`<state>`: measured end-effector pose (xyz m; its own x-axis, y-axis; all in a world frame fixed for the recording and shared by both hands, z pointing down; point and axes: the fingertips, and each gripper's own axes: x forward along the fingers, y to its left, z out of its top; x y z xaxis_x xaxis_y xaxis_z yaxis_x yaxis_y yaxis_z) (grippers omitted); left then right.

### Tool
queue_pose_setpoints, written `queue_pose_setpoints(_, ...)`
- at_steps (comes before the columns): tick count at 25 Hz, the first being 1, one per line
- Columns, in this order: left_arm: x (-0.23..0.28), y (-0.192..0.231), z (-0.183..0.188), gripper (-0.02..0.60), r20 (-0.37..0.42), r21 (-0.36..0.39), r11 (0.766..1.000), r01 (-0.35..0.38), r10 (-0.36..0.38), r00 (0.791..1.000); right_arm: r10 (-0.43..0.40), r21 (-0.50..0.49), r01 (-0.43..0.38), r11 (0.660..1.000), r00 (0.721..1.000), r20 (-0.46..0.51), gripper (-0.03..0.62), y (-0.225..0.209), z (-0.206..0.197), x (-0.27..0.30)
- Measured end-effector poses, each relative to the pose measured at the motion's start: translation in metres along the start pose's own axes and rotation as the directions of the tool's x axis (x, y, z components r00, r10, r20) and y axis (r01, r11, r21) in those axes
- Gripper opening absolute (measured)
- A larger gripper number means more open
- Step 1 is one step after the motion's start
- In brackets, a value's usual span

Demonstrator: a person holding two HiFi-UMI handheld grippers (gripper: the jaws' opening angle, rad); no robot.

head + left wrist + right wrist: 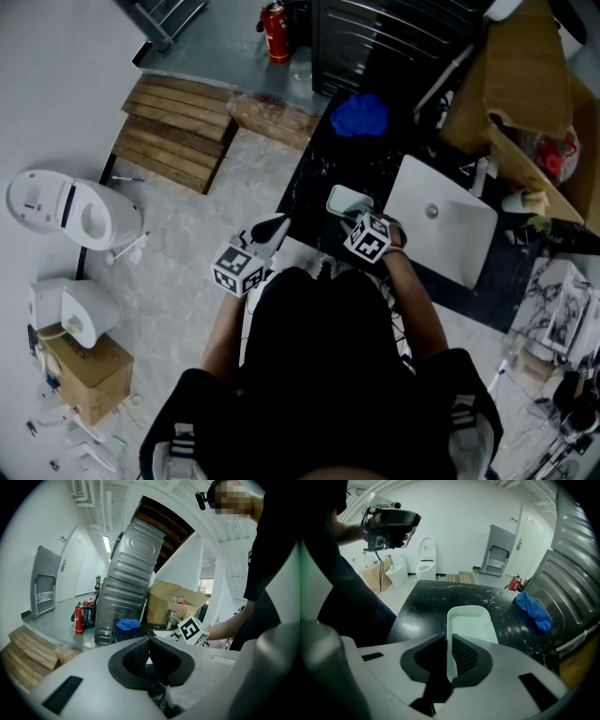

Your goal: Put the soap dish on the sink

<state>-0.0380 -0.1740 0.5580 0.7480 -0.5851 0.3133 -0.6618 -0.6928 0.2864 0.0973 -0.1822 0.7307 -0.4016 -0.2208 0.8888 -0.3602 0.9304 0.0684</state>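
At the far left, the toilet [80, 211] and the slatted wooden pallet [178, 131] play no part in what we are doing. We keep our left gripper [149, 643] off the counter, raised near our body. Its jaws are pressed together with nothing between them, and it seems parked there so the other hand has room. Its pads are black rubber with a fine cross-hatch, made to bite on slick surfaces.

The counter [314, 183] is glossy black stone veined with white. A crumpled blue cloth [361, 114] lies at its back edge, well away from the work.

The soap dish [469, 618] is over that counter, just left of the sink and not yet on it. We cannot tell whether it rests on the stone or is barely lifted. It is a shallow white tray, a rounded rectangle with a raised rim, smooth and probably slippery.

That is likely why our right gripper [450, 646] pinches the near wall edge-on, one pad inside and one outside, which is the only thin part a narrow jaw can clamp.

Further right, the sink [455, 248] is a white, flat-sided rectangular basin with a small round drain. Past it stand open cardboard boxes [525, 66].
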Motion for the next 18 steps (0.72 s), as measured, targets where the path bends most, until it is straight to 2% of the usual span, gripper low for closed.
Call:
queue_pose_setpoints(3, 0.002, -0.001, 0.0, 0.0, 0.0, 0.004, 1.0, 0.009, -0.009, 1.0, -0.002, 0.016, 0.002, 1.0, 1.0, 0.017, 0.043, 0.0, -0.001, 0.001)
queue_pose_setpoints(8, 0.006, -0.004, 0.003, 0.0, -0.003, 0.012, 0.999, 0.035, -0.035, 0.999, 0.012, 0.105, -0.022, 0.994, 0.995, 0.096, 0.041, 0.003, 0.008, -0.007)
queue_pose_setpoints(14, 0.01, -0.007, 0.003, 0.0, -0.012, 0.02, 0.997, 0.07, -0.07, 0.997, -0.069, 0.128, 0.053, 0.99, 0.989, 0.129, 0.037, -0.001, 0.008, -0.021)
queue_pose_setpoints(18, 0.013, -0.01, 0.004, 0.0, -0.027, 0.031, 0.995, 0.1, -0.099, 0.995, -0.155, 0.198, 0.12, 0.973, 0.972, 0.176, 0.009, -0.003, 0.008, -0.031)
